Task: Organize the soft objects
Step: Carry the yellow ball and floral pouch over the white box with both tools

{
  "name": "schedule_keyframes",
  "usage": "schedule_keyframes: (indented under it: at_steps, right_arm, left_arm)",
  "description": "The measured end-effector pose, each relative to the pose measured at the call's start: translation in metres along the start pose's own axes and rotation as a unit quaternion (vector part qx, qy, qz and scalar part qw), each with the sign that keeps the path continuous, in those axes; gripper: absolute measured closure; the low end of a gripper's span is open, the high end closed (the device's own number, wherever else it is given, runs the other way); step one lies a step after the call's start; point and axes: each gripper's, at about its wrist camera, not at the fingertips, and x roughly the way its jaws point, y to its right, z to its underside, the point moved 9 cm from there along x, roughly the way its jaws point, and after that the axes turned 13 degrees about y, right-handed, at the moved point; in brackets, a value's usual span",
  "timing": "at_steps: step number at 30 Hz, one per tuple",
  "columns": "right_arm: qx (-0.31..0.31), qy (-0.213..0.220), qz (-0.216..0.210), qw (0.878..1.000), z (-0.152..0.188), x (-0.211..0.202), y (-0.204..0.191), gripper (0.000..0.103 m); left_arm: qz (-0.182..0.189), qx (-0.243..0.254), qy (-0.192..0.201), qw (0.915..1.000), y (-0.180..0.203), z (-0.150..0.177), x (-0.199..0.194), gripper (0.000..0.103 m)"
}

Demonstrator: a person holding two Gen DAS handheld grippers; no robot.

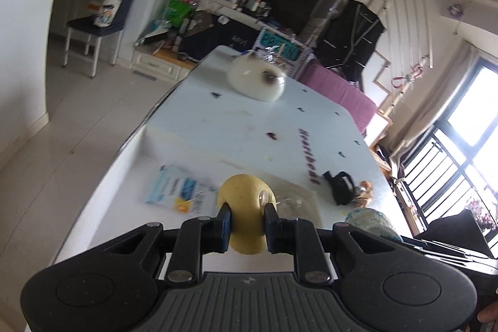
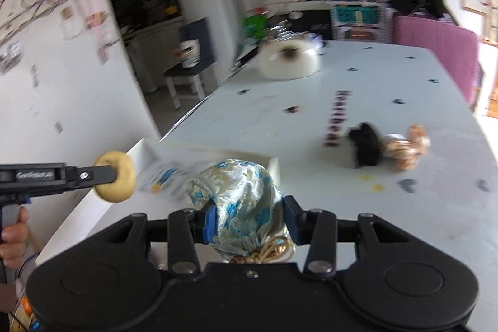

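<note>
Over the pale printed tabletop [image 2: 404,83], left gripper [image 1: 247,218] pinches a yellow foam ring [image 1: 246,198] and right gripper [image 2: 249,217] clamps a blue-gold satin pouch [image 2: 239,195], presumably carrying both for sorting.

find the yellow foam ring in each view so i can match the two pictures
Left wrist: yellow foam ring at bottom centre, clamped by the left gripper.
Right wrist: far left, at mid-height, ring seen side-on at that gripper's tip.
Shared landmark: white cat plush at the table's far end.
</note>
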Motion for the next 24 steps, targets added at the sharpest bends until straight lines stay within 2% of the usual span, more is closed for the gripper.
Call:
schedule_keyframes:
  at_steps: [6, 10, 16, 22, 24]
  right_arm:
    - [-0.040, -0.048, -0.049, 0.997, 0.019, 0.027, -0.045, 0.058]
    - [-0.073, -0.076, -0.065, 0.992, 0.034, 0.043, -0.067, 0.058]
    - [-0.108, -0.103, -0.051, 0.987, 0.051, 0.067, -0.074, 0.057]
    - [-0.133, -0.103, -0.038, 0.985, 0.055, 0.077, -0.069, 0.056]
    - [-0.133, -0.103, -0.041, 0.985, 0.055, 0.079, -0.068, 0.056]
  left_arm:
    - [-0.015, -0.025, -0.014, 0.9995, -0.026, 0.008, 0.001, 0.080]
    - [-0.015, -0.041, -0.022, 0.9988, -0.038, 0.011, 0.004, 0.080]
    - [0.001, -0.062, -0.052, 0.9967, -0.042, 0.023, 0.021, 0.080]
    - [0.026, -0.090, -0.085, 0.9920, -0.039, 0.035, 0.045, 0.080]
    - [0.029, -0.086, -0.095, 0.9914, -0.037, 0.040, 0.052, 0.080]
